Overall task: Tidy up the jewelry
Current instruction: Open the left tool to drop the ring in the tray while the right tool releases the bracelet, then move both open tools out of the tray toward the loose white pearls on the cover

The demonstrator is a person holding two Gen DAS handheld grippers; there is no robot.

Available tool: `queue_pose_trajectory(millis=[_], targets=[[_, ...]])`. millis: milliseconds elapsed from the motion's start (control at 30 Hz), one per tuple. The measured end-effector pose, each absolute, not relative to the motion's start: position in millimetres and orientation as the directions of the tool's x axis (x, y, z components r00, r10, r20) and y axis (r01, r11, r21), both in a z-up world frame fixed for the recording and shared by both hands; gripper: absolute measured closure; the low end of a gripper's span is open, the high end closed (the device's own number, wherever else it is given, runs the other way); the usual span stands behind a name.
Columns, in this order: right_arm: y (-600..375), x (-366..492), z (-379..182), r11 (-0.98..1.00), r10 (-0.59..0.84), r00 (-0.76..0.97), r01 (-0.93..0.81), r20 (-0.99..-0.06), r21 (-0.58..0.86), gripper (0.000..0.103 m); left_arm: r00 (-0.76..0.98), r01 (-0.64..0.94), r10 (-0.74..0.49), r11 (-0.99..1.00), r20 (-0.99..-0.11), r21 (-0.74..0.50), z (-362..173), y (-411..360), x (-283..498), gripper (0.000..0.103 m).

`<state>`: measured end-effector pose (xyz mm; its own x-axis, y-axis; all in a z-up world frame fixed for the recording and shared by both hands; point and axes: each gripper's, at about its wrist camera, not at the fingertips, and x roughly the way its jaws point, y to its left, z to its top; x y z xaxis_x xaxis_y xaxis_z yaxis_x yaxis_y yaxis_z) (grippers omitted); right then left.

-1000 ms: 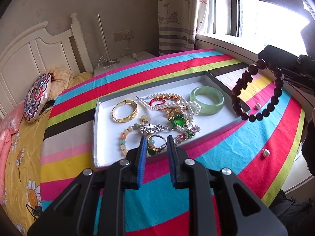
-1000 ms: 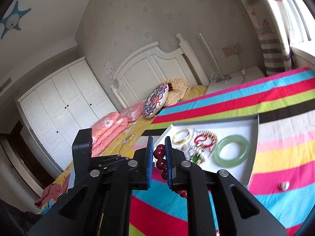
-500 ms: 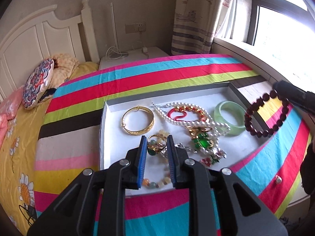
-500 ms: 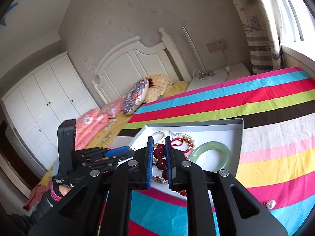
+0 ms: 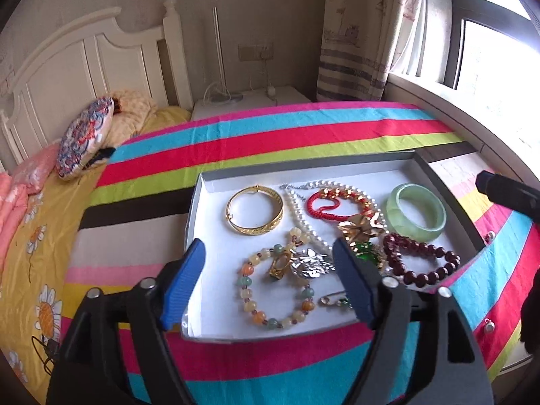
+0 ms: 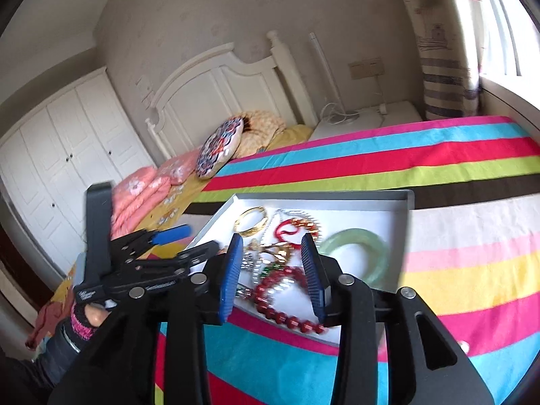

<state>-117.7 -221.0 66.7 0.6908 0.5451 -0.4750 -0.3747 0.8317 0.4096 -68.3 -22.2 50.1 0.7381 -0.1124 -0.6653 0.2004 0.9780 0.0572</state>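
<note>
A white tray [image 5: 303,168] on the striped cloth holds the jewelry. My left gripper [image 5: 268,246] hovers over its near side with its jaws opening wide, nothing between the pads. Just below them a gold ring with a green stone [image 5: 280,265] lies on a pastel bead bracelet [image 5: 249,303]. A dark red bead bracelet [image 5: 422,260] rests in the tray's near right corner. In the right wrist view my right gripper [image 6: 271,239] is above the red bead bracelet [image 6: 280,300], jaws opening, with the pads clear of the beads.
Also in the tray are a green jade bangle [image 5: 416,211], a gold bangle [image 5: 254,214], a pearl necklace [image 5: 300,216] and a red cord bracelet [image 5: 320,202]. Two small pearl earrings [image 5: 489,235] lie on the cloth right of the tray. A bed [image 5: 33,236] stands at the left.
Both grippers were shut and now stand open. The ring has left the left gripper and the red beads the right gripper. Both pieces now lie in the tray.
</note>
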Motion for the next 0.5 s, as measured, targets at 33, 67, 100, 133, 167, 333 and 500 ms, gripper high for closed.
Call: queue_pose_trajectory(millis=[33, 67, 100, 133, 167, 333, 500], targets=[[-231, -121, 66, 0.834, 0.538, 0.699, -0.362, -0.471, 0.417, 0.065, 0.755, 0.205, -0.112, 0.976, -0.646, 0.069, 54, -26, -77, 0.021], [-239, -123, 66, 0.835, 0.533, 0.705, -0.350, -0.467, 0.425, 0.065, 0.762, 0.213, -0.121, 0.974, -0.636, 0.070, 57, -29, -82, 0.021], [-247, -125, 65, 0.833, 0.533, 0.706, -0.341, -0.466, 0.435, 0.065, 0.765, 0.237, -0.145, 0.969, -0.627, 0.066, 60, -34, -90, 0.020], [-255, -128, 63, 0.825, 0.545, 0.692, -0.343, -0.472, 0.450, 0.065, 0.764, 0.260, -0.162, 0.963, -0.625, 0.069, 62, -40, -96, 0.019], [-257, -131, 62, 0.820, 0.558, 0.676, -0.356, -0.482, 0.449, 0.065, 0.763, 0.271, -0.167, 0.960, -0.624, 0.075, 62, -44, -101, 0.019], [-239, -139, 67, 0.810, 0.587, 0.615, -0.435, -0.527, 0.394, 0.066, 0.741, 0.299, -0.199, 0.953, -0.641, 0.049, 55, -59, -113, 0.019], [-260, -145, 73, 0.865, 0.497, 0.694, -0.349, -0.521, 0.360, 0.065, 0.705, 0.384, -0.291, 0.923, -0.646, 0.003, 51, -87, -139, 0.019]])
